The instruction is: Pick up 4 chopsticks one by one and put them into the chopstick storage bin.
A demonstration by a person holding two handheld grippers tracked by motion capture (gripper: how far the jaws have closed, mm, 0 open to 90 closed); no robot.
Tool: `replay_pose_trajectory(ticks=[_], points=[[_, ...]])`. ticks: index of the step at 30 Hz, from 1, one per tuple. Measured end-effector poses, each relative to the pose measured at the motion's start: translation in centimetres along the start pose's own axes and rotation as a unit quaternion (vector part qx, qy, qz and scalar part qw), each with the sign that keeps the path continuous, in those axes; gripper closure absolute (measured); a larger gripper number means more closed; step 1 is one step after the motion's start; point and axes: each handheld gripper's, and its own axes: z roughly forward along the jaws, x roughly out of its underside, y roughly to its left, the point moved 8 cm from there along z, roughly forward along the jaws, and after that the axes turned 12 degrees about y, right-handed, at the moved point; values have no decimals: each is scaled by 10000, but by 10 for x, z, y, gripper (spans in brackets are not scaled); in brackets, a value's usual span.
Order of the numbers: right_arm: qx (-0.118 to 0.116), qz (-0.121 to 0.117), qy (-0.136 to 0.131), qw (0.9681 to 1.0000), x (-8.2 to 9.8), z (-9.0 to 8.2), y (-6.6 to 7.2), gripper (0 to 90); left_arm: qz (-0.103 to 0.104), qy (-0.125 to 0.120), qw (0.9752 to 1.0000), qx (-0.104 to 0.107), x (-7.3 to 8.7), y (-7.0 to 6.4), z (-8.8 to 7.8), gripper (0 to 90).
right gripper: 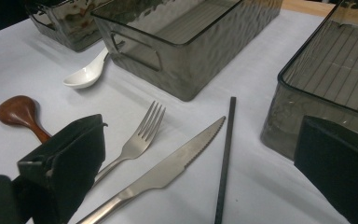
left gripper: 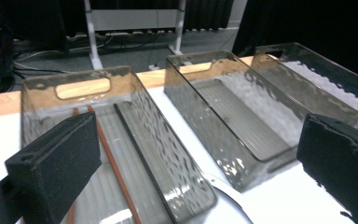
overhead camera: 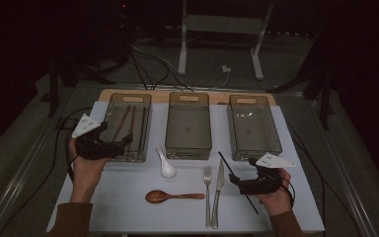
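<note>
Over left bin [overhead camera: 126, 126] near end | left gripper [overhead camera: 123, 142] jaws wide, empty | right gripper [overhead camera: 236, 180] jaws wide, straddling black chopstick [right gripper: 224, 158] beside knife [right gripper: 168, 170]

High view overhead, far; both tongs views low, close, sharing middle bin [left gripper: 233, 112].

1. Setting: lab-type recording room, dark.
2. Evidence: black curtains; loose cables [overhead camera: 148, 61] across grey floor; white metal stand [overhead camera: 222, 29]; white-covered table [overhead camera: 128, 207] with staged cutlery.
</note>
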Motion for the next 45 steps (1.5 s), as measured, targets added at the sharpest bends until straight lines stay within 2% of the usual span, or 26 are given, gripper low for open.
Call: replay_pose_trajectory(ticks=[6,9,15,18,25,35,45], points=[[38,1,74,10000,-5,-1,-2,14,67,26,10000,18,19,-15,-3,6],[66,-5,108,9999,-6,-1,-4,14,95,7,9999,-40,26,-19,-4,6],[100,-6,188,9998,-6,0,-7,14,63,77,9999,-133,43,-19,-3,6],[115,4,224,9997,-6,0,-9,14,-19,94,9998,-151,50,-17,-3,6],[131,12,280,9995,-6,2,-10,14,-4,180,9996,-225,65,-17,-1,6],[222,-14,480,9986,-3,8,-10,14,-63,223,9994,-275,73,-15,-1,6],[287,-60,712,9970,-1,16,-11,15,-87,165,9994,-303,74,-14,-5,6]])
